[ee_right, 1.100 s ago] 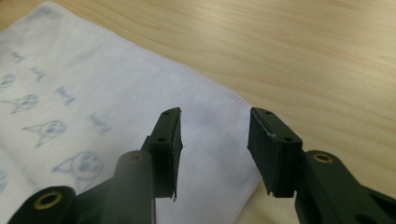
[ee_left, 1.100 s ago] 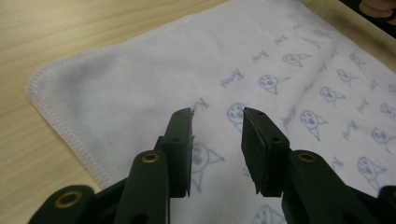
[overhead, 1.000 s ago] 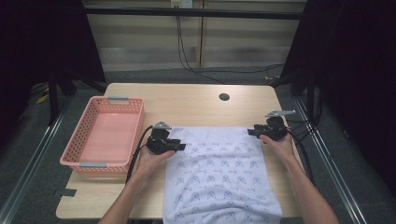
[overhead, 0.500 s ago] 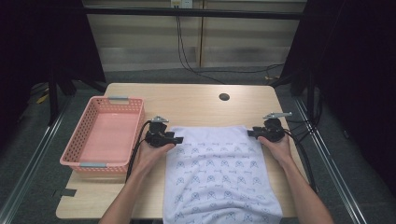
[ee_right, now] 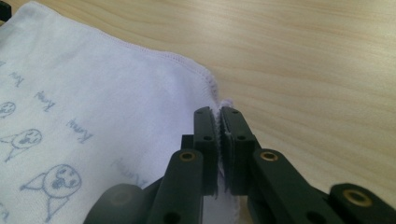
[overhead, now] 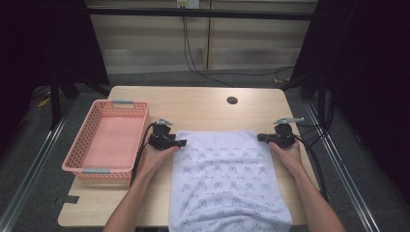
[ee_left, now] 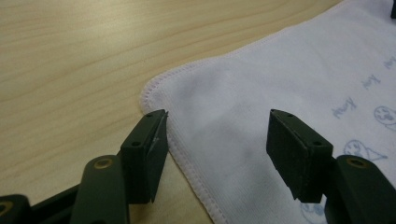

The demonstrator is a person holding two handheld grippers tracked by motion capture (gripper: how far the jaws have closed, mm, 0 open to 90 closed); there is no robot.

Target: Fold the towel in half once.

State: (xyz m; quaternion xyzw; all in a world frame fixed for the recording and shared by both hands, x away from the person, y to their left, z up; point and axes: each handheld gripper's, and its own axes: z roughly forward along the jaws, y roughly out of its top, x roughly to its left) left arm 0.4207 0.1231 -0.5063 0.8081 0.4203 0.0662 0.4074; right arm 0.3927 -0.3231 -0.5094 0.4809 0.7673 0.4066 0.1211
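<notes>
1. A white printed towel (overhead: 225, 181) lies flat on the light wooden table (overhead: 203, 106), its far edge running between the two grippers and its near end hanging over the table's front edge. Small grey-blue cartoon figures and words are scattered over the cloth.

2. The left gripper (overhead: 181, 143) sits at the towel's far left corner, held in the person's left hand (overhead: 157, 157). In the left gripper view its jaws stand spread – they have just been opening – and the stitched corner of the towel (ee_left: 233, 116) lies flat on the table between them. One pad (ee_left: 156, 154) sits at the hem, the other over the cloth; neither presses on the fabric.

3. The right gripper (overhead: 261, 137) is at the far right corner, held in the right hand (overhead: 288, 155). Its jaws have just been closing and are now pressed together on the hem – in the right gripper view (ee_right: 219, 140) a thin strip of the towel's edge (ee_right: 93, 93) is pinched between the pads, with a small tuft of cloth showing just above them.

4. A pink plastic basket (overhead: 82, 145) stands on the table's left side, just beside the left gripper and apart from the towel.

5. A dark round hole (overhead: 232, 100) is in the tabletop beyond the towel, well apart from both grippers.
</notes>
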